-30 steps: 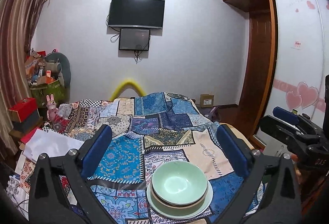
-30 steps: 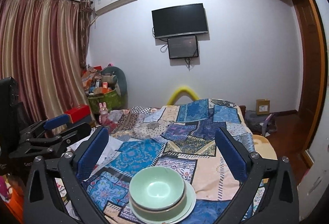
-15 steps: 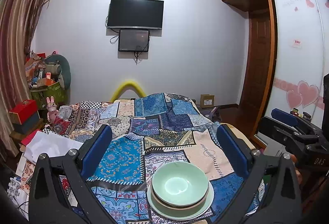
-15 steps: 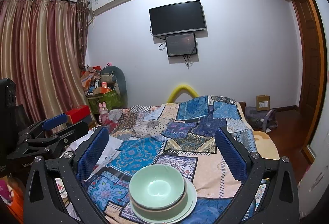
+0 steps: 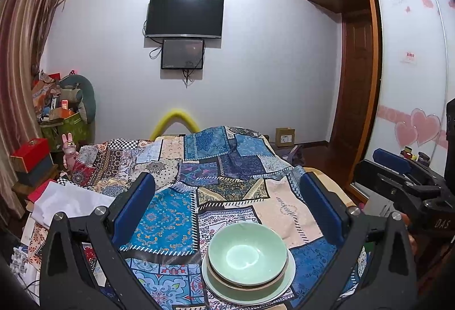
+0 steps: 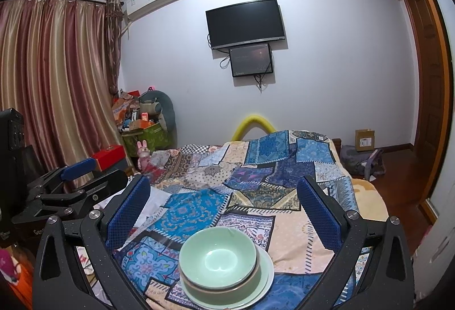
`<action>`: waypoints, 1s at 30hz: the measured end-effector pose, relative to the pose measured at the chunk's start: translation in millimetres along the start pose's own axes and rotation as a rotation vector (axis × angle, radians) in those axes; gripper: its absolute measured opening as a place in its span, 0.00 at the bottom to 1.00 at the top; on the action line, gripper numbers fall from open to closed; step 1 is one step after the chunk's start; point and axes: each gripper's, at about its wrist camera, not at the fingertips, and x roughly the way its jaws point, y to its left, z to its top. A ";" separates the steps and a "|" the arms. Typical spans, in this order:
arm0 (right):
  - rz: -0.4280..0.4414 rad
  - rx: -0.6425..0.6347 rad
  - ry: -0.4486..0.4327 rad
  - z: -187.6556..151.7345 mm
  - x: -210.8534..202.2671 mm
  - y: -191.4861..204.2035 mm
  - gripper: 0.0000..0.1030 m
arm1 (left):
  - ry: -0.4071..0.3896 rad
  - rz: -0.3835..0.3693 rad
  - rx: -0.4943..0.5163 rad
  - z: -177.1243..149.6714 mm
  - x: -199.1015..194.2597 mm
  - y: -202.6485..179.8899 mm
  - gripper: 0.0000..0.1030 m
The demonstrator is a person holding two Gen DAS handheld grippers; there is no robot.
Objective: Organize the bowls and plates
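A pale green bowl sits nested in another bowl on a pale green plate, all stacked on the patchwork bedspread. My left gripper is open and empty, held above and behind the stack. The same bowl and plate show in the right wrist view, where my right gripper is open and empty above them. Each gripper shows at the edge of the other's view: the right gripper and the left gripper.
The bed fills the middle; white folded cloth lies at its left edge. Boxes and clutter stand at the left by the curtain. A wardrobe and door are on the right. A TV hangs on the far wall.
Both grippers have tilted up and drawn back slightly; the stack sits a little lower in each view. The bowls and plate have not moved. Both grippers stay open.
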 end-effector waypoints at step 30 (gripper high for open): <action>0.000 0.016 0.018 -1.5 5.4 -3.9 1.00 | 0.030 -0.040 -0.016 -1.4 9.1 2.3 1.00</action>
